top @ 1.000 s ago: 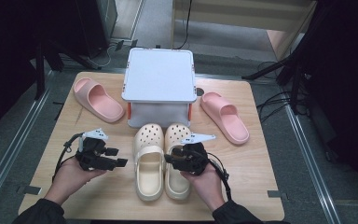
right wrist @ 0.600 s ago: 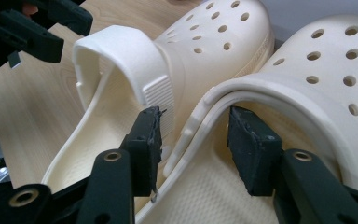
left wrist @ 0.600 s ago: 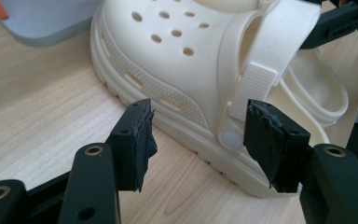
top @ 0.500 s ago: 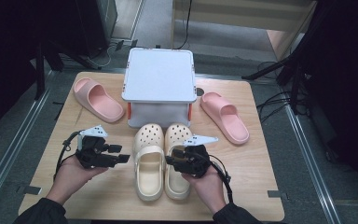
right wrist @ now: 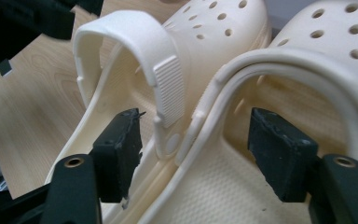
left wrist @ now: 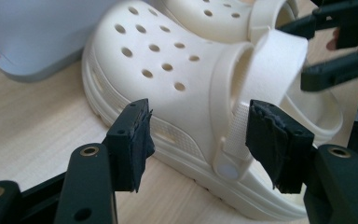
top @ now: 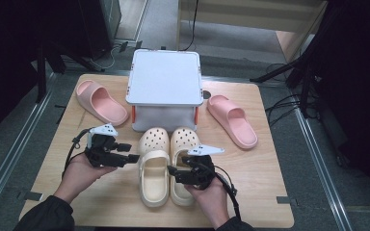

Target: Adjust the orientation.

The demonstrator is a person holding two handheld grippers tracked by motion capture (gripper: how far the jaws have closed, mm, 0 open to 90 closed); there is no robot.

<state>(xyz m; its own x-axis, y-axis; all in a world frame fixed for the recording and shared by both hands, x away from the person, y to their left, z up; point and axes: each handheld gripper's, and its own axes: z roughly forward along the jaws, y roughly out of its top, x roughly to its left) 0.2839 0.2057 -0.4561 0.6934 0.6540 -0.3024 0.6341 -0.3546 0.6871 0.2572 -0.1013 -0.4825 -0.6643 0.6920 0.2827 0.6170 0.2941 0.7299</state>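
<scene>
Left gripper: your left gripper [top: 131,158] sits at the outer side of the left clog [top: 154,166], jaws pointing toward it. In the left gripper view the jaws stand wide, one pad on each side of the strap rivet, and neither pad presses on the shoe. They have just been opening a little again after a slight closing.

Right gripper: your right gripper [top: 172,171] lies over the heel end of the right clog [top: 183,159], jaws pointing toward the gap between the two shoes. In the right gripper view the jaws are spread wide, with the left clog's strap [right wrist: 163,79] and the inner rims of both shoes between them, and the pads hold nothing. They have just been opening from about half closed.

Change from a second ago: the left clog's strap now stands up over the heel opening, away from the right gripper's pads. Both hands sit in much the same places as before.

Clogs: the cream pair lies side by side and touching on the table [top: 270,159], toes against the front of the box [top: 165,91], heels toward you.

Box: the white lidded box stands at the middle of the far half of the table, unmoved.

Slippers: one pink slipper [top: 101,102] lies left of the box and the other pink slipper [top: 232,120] right of it, both where they were.
</scene>
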